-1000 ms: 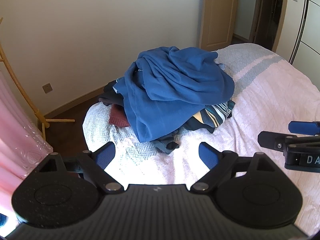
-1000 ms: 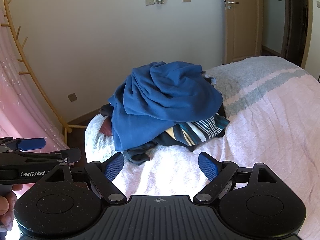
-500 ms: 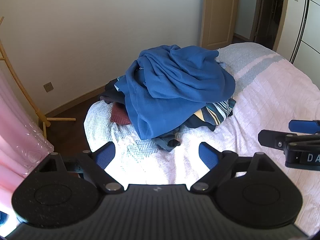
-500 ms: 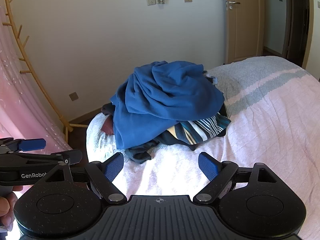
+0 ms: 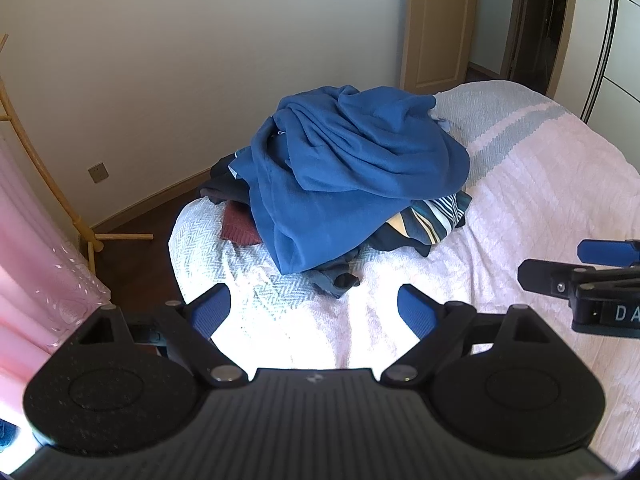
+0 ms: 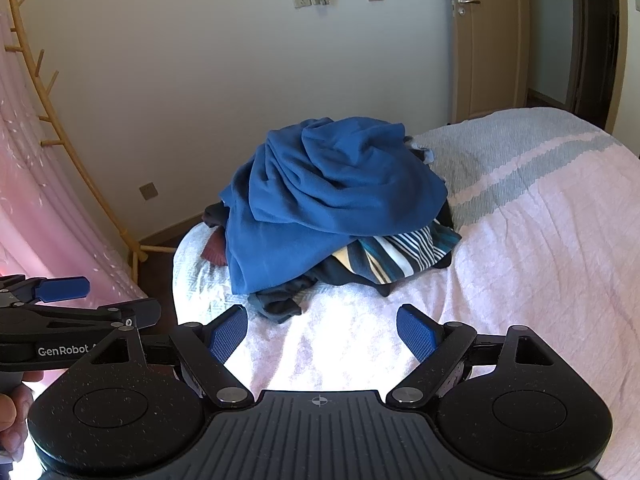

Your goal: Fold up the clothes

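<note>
Left wrist view shows both tongs, the left gripper (image 5: 314, 306) and right gripper (image 6: 322, 326), spread wide and empty, with one clothes pile (image 5: 352, 176) ahead of them on one bed (image 5: 540, 200), topped by one blue garment (image 6: 332, 196).

Both grippers, left gripper (image 5: 314, 306) and right gripper (image 6: 322, 326), are showing black speckled bodies, blue ribbed pads (image 6: 416, 330) and silver screws (image 6: 230, 393).

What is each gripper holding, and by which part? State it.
Nothing. The left gripper and right gripper are both open, short of the clothes pile on the bed.
</note>
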`<move>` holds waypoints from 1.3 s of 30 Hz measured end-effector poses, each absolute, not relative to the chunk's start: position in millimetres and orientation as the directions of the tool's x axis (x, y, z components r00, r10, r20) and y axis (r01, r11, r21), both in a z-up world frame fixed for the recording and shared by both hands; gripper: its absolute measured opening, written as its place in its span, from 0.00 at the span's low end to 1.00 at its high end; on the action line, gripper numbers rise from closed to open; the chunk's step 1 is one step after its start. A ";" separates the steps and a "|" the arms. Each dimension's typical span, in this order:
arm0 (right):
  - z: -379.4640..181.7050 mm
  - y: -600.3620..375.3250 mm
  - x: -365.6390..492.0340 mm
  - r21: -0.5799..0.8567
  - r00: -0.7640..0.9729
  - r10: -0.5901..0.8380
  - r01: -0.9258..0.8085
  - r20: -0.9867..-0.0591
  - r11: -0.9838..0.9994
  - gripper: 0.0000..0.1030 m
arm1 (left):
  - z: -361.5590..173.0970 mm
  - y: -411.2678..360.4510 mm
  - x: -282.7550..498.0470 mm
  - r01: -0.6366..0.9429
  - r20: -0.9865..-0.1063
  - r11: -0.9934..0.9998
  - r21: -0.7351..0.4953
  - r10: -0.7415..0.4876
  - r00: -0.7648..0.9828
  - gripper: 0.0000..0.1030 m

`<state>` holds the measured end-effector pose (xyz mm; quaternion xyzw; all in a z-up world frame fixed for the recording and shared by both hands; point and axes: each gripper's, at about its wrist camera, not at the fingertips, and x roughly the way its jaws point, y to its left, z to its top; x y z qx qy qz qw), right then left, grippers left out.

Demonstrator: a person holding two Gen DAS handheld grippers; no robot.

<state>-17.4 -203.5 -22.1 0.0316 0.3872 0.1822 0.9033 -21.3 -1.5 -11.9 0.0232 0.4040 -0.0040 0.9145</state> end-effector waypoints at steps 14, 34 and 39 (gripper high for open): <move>-43.8 -226.0 4.3 0.191 0.622 0.326 -0.275 -0.712 0.942 0.82 | -28.5 16.0 31.3 0.119 -0.770 0.993 -0.009 -0.083 0.633 0.86; -93.0 -153.0 272.6 -0.138 0.645 0.223 -0.460 -0.731 0.877 0.82 | -115.2 52.4 382.4 0.397 -0.741 0.895 -0.204 -0.406 0.535 0.84; -122.4 -128.1 320.3 -0.159 0.616 0.238 -0.519 -0.751 0.840 0.82 | -127.5 59.2 378.2 0.431 -0.723 0.873 -0.226 -0.447 0.526 0.59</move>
